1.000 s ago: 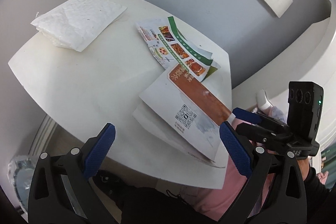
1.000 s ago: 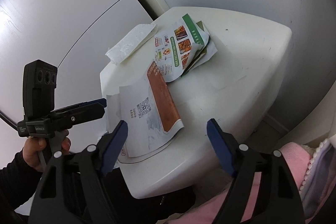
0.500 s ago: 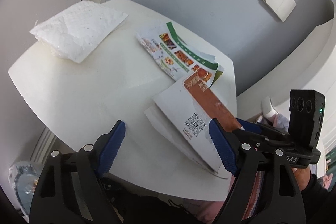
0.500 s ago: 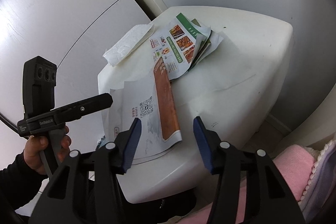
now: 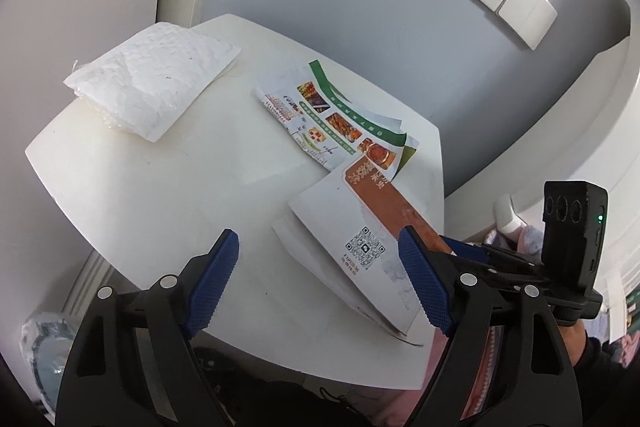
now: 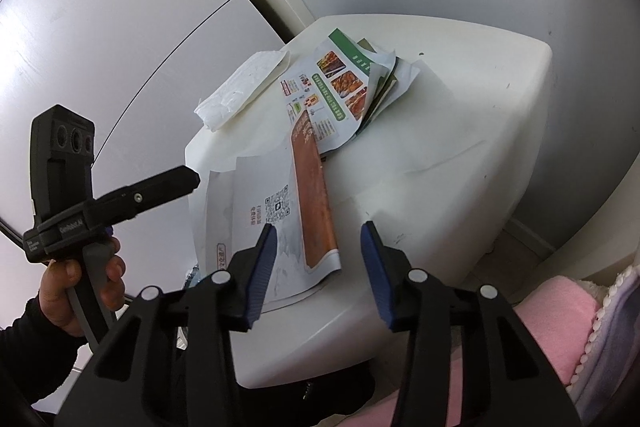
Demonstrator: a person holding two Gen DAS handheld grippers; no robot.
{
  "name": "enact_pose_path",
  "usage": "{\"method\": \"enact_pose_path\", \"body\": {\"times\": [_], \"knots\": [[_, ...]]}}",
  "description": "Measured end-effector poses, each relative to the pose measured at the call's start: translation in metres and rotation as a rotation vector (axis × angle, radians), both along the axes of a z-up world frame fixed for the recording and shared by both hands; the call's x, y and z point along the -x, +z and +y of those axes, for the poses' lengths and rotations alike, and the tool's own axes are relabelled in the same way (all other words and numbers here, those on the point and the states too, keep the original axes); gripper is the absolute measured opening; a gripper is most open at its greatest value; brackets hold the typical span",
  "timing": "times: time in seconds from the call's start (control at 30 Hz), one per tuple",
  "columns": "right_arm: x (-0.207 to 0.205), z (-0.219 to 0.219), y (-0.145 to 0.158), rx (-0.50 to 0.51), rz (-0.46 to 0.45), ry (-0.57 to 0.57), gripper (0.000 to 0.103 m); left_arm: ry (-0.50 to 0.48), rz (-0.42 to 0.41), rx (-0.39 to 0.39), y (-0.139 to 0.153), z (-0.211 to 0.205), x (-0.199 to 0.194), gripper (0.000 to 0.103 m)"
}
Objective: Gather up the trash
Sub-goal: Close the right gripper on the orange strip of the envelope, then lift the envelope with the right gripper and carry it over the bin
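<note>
On the small white rounded table [image 5: 132,195], going left to right, lie a white padded bubble-wrap mailer [image 5: 152,83] at the far left corner, then a crumpled green-bordered food leaflet [image 5: 324,119] near the middle back, then a white paper bag with an orange-brown stripe and a printed code square [image 5: 360,239] whose near end overhangs the front edge. What the mailer or the bag holds cannot be told; both lie flat.

The left gripper [image 5: 320,283] hovers over the table's near edge, jaws wide apart, nothing between its blue pads.

The right gripper [image 6: 318,267] points at the bag's overhanging end; its jaws are closing, the striped corner between them, the pads not yet pressing on it.
</note>
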State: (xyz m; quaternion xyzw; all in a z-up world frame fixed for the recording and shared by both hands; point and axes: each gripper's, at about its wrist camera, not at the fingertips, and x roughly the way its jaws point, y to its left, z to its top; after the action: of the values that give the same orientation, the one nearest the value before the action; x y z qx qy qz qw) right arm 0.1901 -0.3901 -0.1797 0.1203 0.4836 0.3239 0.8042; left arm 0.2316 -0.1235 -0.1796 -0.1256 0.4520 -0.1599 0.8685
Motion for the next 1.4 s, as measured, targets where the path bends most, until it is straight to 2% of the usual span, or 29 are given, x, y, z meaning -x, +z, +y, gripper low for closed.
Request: {"method": "enact_pose_path", "body": {"times": [0.17, 0.3, 0.4, 0.5, 0.57, 0.67, 1.1, 1.4], "knots": [[0.0, 0.001, -0.001, -0.003, -0.002, 0.007, 0.041, -0.055, 0.032, -0.004, -0.009, -0.012, -0.006, 0.079], [0.0, 0.001, -0.004, -0.003, -0.001, 0.014, 0.033, -0.051, 0.058, 0.017, -0.018, -0.012, -0.014, 0.068], [-0.001, 0.002, -0.005, -0.002, 0.002, 0.016, 0.029, -0.034, 0.071, 0.038, -0.022, -0.009, -0.019, 0.056], [-0.002, 0.003, -0.006, 0.01, -0.002, 0.017, 0.021, -0.016, 0.076, 0.046, -0.025, -0.007, -0.023, 0.039], [-0.002, 0.003, -0.007, 0.016, -0.004, 0.015, 0.015, -0.009, 0.069, 0.026, -0.025, -0.008, -0.023, 0.021], [-0.003, 0.002, -0.005, 0.009, -0.006, 0.016, 0.012, -0.003, 0.051, 0.015, -0.022, -0.01, -0.022, 0.008], [0.007, 0.008, 0.021, 0.003, -0.057, 0.031, 0.011, 0.004, -0.021, 0.011, 0.004, -0.013, 0.004, 0.007], [0.028, 0.054, 0.038, -0.008, -0.094, 0.114, 0.011, 0.07, -0.069, 0.002, 0.024, 0.03, 0.036, 0.007]]}}
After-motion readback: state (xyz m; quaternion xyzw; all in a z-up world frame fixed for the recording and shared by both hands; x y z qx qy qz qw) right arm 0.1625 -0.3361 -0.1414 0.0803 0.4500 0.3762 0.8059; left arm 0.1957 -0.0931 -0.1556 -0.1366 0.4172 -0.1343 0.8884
